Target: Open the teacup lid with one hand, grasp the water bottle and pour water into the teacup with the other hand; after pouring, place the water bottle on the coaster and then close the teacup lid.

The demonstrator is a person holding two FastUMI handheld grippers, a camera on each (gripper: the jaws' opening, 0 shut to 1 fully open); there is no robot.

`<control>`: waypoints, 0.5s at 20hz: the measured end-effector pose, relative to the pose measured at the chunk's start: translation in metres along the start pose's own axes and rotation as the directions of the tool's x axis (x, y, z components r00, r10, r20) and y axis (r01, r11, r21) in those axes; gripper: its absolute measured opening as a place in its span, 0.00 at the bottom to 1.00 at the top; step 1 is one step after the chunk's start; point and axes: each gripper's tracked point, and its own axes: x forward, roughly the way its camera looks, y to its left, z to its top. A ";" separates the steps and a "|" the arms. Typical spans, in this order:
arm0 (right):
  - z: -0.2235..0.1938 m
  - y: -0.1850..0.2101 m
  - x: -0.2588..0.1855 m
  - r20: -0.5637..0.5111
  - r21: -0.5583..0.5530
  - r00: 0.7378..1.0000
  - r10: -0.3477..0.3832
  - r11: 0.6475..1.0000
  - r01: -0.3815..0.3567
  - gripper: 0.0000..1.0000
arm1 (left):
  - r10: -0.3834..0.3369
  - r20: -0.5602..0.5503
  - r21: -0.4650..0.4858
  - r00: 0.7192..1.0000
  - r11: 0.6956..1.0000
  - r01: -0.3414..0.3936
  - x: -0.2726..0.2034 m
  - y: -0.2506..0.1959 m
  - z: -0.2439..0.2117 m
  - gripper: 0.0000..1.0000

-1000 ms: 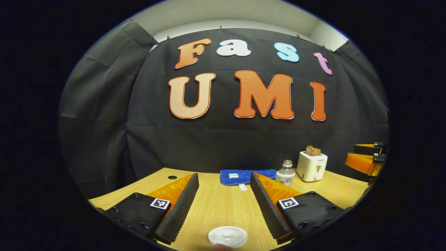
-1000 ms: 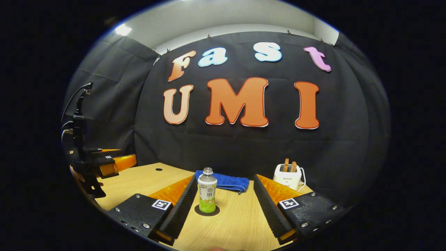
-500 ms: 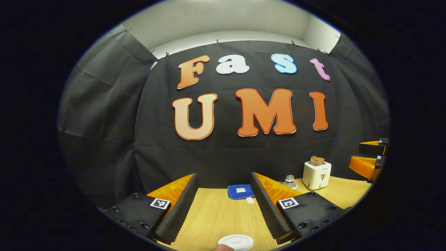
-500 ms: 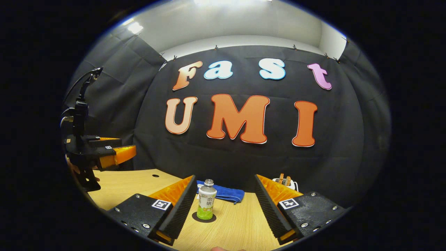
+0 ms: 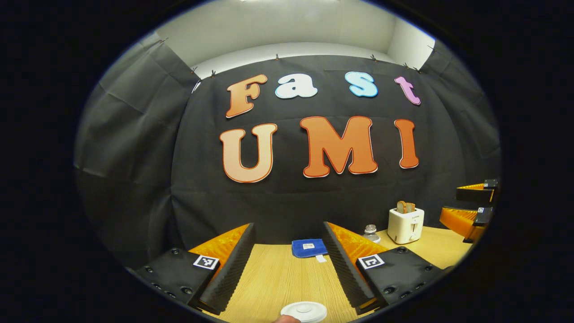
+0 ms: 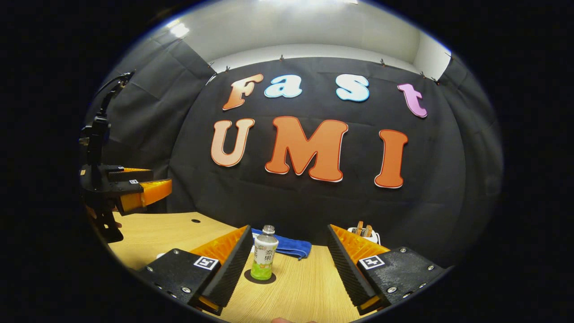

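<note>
- Bottle (image 6: 263, 252) stands upright on coaster (image 6: 262, 277), apart from blue towel (image 6: 287, 246) behind.
- Lid (image 5: 303, 311) lies at near table (image 5: 278, 278) edge.
- Left gripper (image 5: 287, 233) and right gripper (image 6: 287, 233) gape wide, holding nothing.

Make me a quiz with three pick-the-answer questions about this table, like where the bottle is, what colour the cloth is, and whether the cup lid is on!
1. Where does the bottle stand?
A. on the coaster
B. on the cloth
C. inside the toaster

2. What colour is the cloth?
A. red
B. blue
C. yellow

3. How is the right tool?
A. shut on the bottle
B. open, holding nothing
C. shut on the lid

Answers:
1 A: the dark round coaster shows under the bottle's base.
2 B: the folded cloth behind the bottle is blue.
3 B: its fingers stand wide apart, and the bottle stands farther off between them, untouched.

The white lid shows near the left tool, but the cup under it is hidden.
</note>
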 end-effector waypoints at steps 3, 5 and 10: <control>0.007 -0.001 0.001 0.013 0.007 1.000 -0.003 1.000 0.003 0.99 | 0.006 -0.003 -0.013 1.000 1.000 -0.006 -0.001 0.001 0.000 0.95; 0.012 -0.004 0.002 0.018 0.009 1.000 -0.012 1.000 0.011 0.98 | 0.014 -0.002 -0.019 1.000 1.000 -0.014 0.001 0.004 0.000 0.97; 0.018 -0.007 0.006 0.015 0.015 1.000 -0.021 1.000 0.021 0.99 | 0.034 -0.014 -0.023 0.999 0.999 -0.034 0.004 0.011 0.002 0.97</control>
